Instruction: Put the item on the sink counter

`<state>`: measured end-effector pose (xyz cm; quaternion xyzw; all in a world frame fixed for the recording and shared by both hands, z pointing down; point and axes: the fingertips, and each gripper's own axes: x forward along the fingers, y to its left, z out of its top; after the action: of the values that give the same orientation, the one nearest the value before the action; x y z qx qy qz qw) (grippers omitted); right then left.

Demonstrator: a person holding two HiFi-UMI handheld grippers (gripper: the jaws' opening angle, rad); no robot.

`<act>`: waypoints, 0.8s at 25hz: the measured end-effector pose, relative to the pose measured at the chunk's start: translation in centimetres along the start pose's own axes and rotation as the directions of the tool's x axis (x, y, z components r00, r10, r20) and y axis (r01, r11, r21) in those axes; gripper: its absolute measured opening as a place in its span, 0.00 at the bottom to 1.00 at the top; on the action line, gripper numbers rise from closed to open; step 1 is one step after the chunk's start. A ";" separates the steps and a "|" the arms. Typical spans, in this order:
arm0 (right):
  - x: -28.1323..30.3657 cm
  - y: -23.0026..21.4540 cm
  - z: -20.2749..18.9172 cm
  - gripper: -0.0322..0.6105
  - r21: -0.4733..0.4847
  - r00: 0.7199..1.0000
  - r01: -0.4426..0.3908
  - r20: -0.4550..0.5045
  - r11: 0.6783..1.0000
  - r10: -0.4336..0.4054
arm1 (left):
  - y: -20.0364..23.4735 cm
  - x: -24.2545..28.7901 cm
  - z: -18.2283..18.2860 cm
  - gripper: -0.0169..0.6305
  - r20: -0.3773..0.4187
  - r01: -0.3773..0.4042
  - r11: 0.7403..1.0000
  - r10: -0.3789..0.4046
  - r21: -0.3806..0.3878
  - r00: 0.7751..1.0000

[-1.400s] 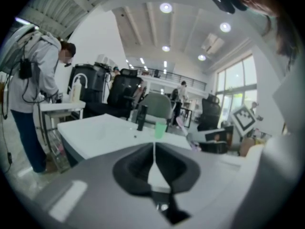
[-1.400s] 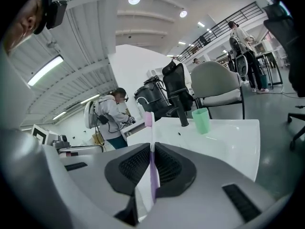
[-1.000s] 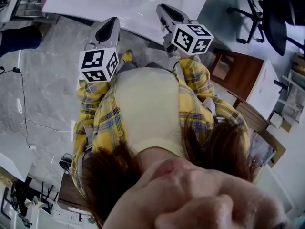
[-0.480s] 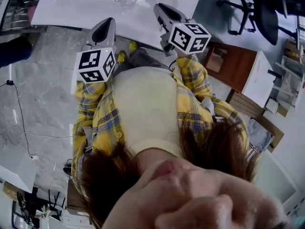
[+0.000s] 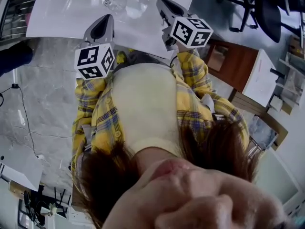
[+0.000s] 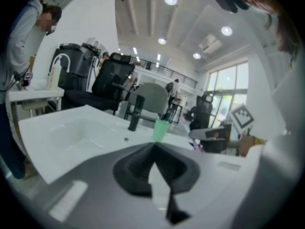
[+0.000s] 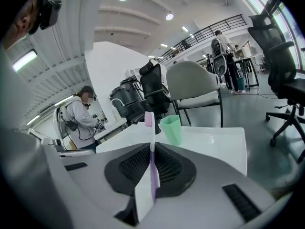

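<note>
While the left gripper (image 6: 153, 146) is closed empty, the outstretched right gripper (image 7: 151, 145) clamps a toothbrush (image 7: 149, 124).

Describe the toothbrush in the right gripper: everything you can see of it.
The toothbrush is slim and plastic-looking, with a white handle, a lilac strip along it and a pink head end. It stands nearly upright, clamped between the shut jaws of the right gripper, with its head poking out past the tips. The bristles can't be made out. It is held in the air, touching only the gripper, with the white sink counter and a green cup beyond it.
</note>
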<state>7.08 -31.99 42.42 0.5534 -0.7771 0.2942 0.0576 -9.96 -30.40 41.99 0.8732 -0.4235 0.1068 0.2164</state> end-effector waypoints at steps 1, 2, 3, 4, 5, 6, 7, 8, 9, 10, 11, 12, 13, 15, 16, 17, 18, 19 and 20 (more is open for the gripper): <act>0.0 -0.5 0.1 0.11 0.008 1.000 0.006 0.002 1.000 -0.006 | -0.1 0.4 0.0 0.04 -0.005 0.002 1.000 -0.002 0.004 1.000; 0.1 -1.1 0.2 0.11 0.015 1.000 0.011 0.005 1.000 -0.011 | -0.3 0.7 0.0 0.04 -0.009 0.004 1.000 -0.004 0.006 1.000; 0.1 -1.6 0.2 0.11 0.020 1.000 0.019 0.007 1.000 -0.019 | -0.3 1.0 0.0 0.04 -0.012 0.006 1.000 -0.006 0.006 1.000; 0.1 -2.1 0.3 0.11 0.023 1.000 0.028 0.008 0.999 -0.028 | -0.4 1.2 0.0 0.04 -0.014 0.007 1.000 -0.007 0.006 1.000; 0.2 -2.6 0.4 0.11 0.025 0.999 0.037 0.009 0.999 -0.037 | -0.4 1.5 0.1 0.04 -0.016 0.008 1.000 -0.008 0.007 1.000; 0.2 -3.1 0.4 0.11 0.027 0.999 0.045 0.009 0.999 -0.045 | -0.5 1.8 0.1 0.04 -0.018 0.009 1.000 -0.009 0.009 1.000; 0.3 -3.6 0.5 0.11 0.027 0.999 0.052 0.009 0.998 -0.053 | -0.6 2.0 0.1 0.04 -0.021 0.010 1.000 -0.009 0.012 1.000; 0.5 -4.0 0.5 0.11 0.026 0.998 0.060 0.008 0.998 -0.060 | -0.6 2.3 0.2 0.04 -0.024 0.009 1.000 -0.009 0.015 1.000; 0.7 -4.4 0.5 0.11 0.023 0.998 0.067 0.005 0.998 -0.067 | -0.6 2.5 0.2 0.04 -0.028 0.008 1.000 -0.008 0.019 1.000; 0.9 -4.8 0.6 0.11 0.021 0.997 0.073 0.002 0.997 -0.073 | -0.6 2.8 0.1 0.04 -0.032 0.007 1.000 -0.006 0.021 0.999; 1.1 -5.2 0.5 0.11 0.021 0.997 0.079 -0.002 0.997 -0.079 | -0.5 3.0 0.1 0.04 -0.037 0.005 1.000 -0.004 0.022 0.999; 1.3 -5.6 0.4 0.11 0.024 0.996 0.086 -0.008 0.996 -0.086 | -0.5 3.3 0.0 0.04 -0.042 0.003 1.000 -0.002 0.023 0.999; 1.5 -6.0 0.3 0.11 0.028 0.995 0.095 -0.014 0.995 -0.094 | -0.5 3.4 0.0 0.04 -0.046 0.001 1.000 0.000 0.023 0.999; 1.9 -7.0 0.0 0.11 0.039 0.993 0.118 -0.023 0.992 -0.117 | -0.5 3.8 -0.1 0.04 -0.052 -0.001 1.000 0.002 0.022 0.999; 2.1 -7.5 0.0 0.11 0.044 0.991 0.130 -0.027 0.991 -0.129 | -0.6 4.0 -0.1 0.04 -0.054 -0.002 1.000 0.003 0.019 0.999; 2.3 -8.0 0.0 0.11 0.046 0.990 0.141 -0.028 0.989 -0.140 | -0.6 4.3 -0.1 0.04 -0.056 -0.001 1.000 0.002 0.017 0.998; 2.5 -8.4 0.1 0.11 0.046 0.988 0.150 -0.030 0.988 -0.148 | -0.6 4.5 -0.1 0.04 -0.059 -0.001 1.000 0.002 0.016 0.998; 2.8 -8.7 0.2 0.11 0.043 0.987 0.156 -0.032 0.987 -0.155 | -0.5 4.8 -0.1 0.04 -0.063 -0.002 1.000 0.002 0.014 0.998; 3.0 -8.9 0.2 0.11 0.039 0.986 0.162 -0.035 0.986 -0.160 | -0.4 5.0 -0.1 0.04 -0.066 -0.001 1.000 0.002 0.013 0.998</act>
<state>13.89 -36.49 46.99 0.6106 -0.7226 0.3134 0.0821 -6.51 -33.59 43.80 0.8702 -0.4163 0.1385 0.2244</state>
